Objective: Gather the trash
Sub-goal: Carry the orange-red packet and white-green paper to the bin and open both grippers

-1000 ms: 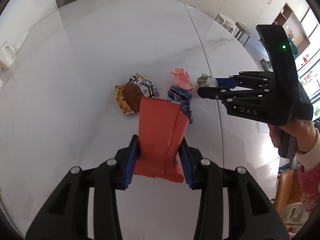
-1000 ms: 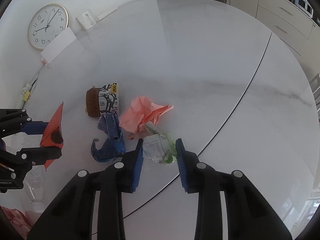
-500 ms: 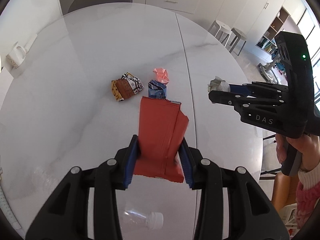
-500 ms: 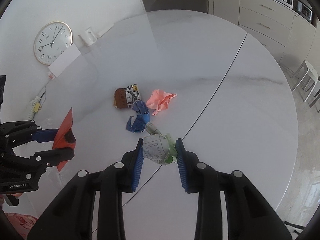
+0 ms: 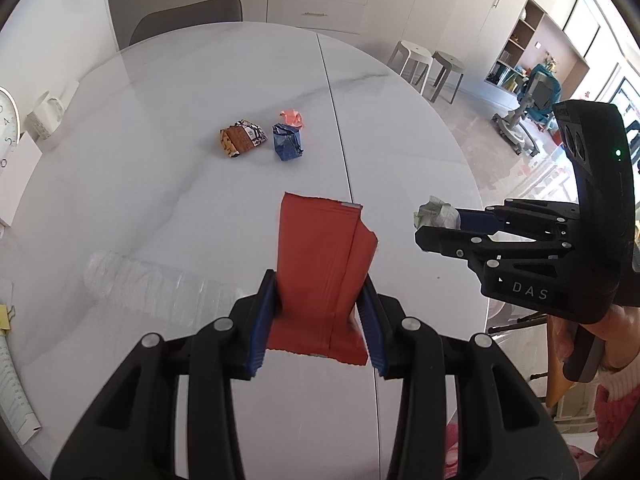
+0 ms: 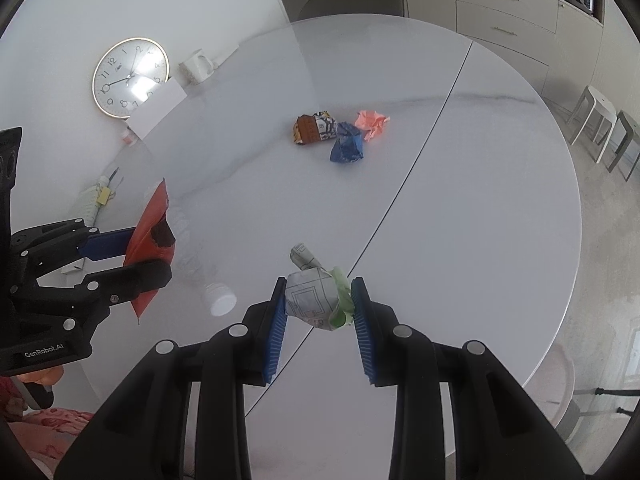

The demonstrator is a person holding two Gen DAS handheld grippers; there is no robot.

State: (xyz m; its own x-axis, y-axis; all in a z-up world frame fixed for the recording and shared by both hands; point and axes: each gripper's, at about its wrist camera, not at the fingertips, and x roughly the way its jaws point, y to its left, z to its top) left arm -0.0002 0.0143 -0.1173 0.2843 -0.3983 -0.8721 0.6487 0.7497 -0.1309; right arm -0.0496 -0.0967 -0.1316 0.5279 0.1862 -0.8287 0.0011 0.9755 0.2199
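Above the tabletop's [image 5: 168, 184] near edge, your left hand-held gripper [image 5: 318, 300] clamped a red wrapper [image 5: 320, 276] (upright); your right hand-held gripper [image 6: 319, 308] pinched crumpled paper [image 6: 312, 300].

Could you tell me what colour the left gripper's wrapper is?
Red wrapper, clearest in the left wrist view.

The right gripper [image 6: 319, 305] holds a crumpled white-and-green paper wad [image 6: 316, 294] between its blue jaws, above the white table [image 6: 480, 208]. Left of the jaws, the left gripper [image 6: 140, 254] clamps a red wrapper [image 6: 150, 236]. Well beyond the jaws lie a brown patterned wrapper [image 6: 314, 128], a blue wrapper [image 6: 347, 148] and a pink paper ball [image 6: 372, 123].
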